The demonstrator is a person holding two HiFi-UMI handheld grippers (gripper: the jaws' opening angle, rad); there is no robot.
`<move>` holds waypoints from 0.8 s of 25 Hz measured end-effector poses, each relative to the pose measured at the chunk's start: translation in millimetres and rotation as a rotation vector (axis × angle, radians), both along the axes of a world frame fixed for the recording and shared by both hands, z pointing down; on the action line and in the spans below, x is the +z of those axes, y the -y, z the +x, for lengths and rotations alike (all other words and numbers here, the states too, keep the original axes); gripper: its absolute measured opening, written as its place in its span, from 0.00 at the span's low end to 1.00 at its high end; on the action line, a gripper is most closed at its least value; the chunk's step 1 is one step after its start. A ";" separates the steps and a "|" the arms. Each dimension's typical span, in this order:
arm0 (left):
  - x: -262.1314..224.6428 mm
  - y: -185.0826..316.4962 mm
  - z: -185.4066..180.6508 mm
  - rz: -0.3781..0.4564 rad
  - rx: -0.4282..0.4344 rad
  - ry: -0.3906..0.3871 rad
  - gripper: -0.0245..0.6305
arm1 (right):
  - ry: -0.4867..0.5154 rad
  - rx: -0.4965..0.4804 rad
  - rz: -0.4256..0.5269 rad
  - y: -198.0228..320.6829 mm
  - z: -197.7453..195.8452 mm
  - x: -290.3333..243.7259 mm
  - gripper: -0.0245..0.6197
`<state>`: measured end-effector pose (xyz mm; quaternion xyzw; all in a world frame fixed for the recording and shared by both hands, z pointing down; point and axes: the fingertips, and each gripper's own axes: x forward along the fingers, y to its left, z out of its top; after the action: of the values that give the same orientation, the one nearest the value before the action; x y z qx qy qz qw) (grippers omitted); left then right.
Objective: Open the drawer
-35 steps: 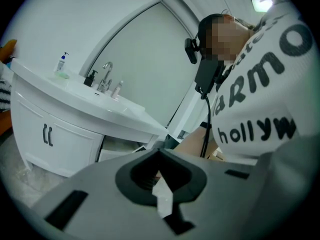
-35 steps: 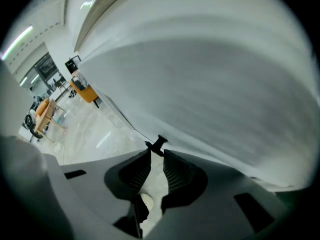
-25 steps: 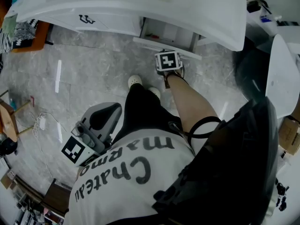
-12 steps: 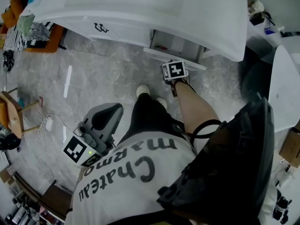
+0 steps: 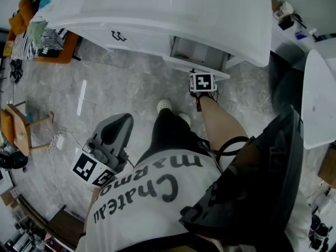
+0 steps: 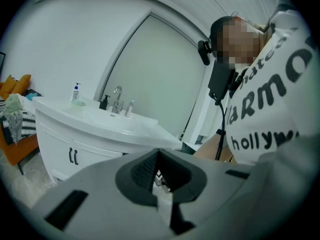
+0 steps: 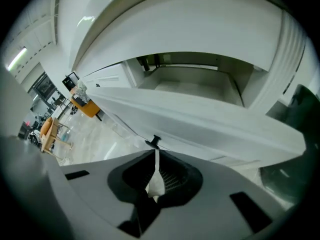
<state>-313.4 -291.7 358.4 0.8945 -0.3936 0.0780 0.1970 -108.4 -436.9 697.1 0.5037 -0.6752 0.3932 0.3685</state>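
While your right gripper [image 7: 154,152] pointed down at the drawer, its jaws had just been closing, and they stood together with nothing between them. The small dark handle [image 7: 155,141] sat just past the tips, not pinched. It was fixed to the drawer [image 7: 210,121], whose white front ran sideways, from left to right, across the gripper's path. The drawer was partly out of the white sink cabinet [image 5: 157,14], and you could see inside it. Your left gripper [image 6: 158,153] was clenched too, empty, and hung well away by your side. So your right hand was the nearer one. I think the drawer had to come straight out, toward you.
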 end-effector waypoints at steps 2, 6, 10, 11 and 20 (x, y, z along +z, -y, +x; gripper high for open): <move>0.2 -5.1 2.7 -0.004 -0.003 -0.021 0.05 | 0.019 -0.002 0.001 -9.0 4.8 -7.5 0.08; 5.3 -8.2 14.5 -0.011 0.011 -0.069 0.05 | 0.137 0.001 0.049 -24.0 5.4 -37.4 0.07; 5.3 -1.2 28.9 0.008 0.049 -0.124 0.05 | 0.293 -0.075 0.184 -37.4 -1.7 -98.0 0.07; 3.1 1.3 32.9 0.024 0.066 -0.130 0.05 | 0.322 -0.082 0.226 -39.7 0.8 -117.3 0.07; -40.1 42.7 18.6 0.150 0.184 -0.159 0.05 | 0.478 0.005 0.593 -69.8 28.9 -308.4 0.05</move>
<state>-294.8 -334.4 318.3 0.9425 -0.2976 -0.0048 0.1522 -79.5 -367.0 388.6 0.4841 -0.8254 0.2881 0.0382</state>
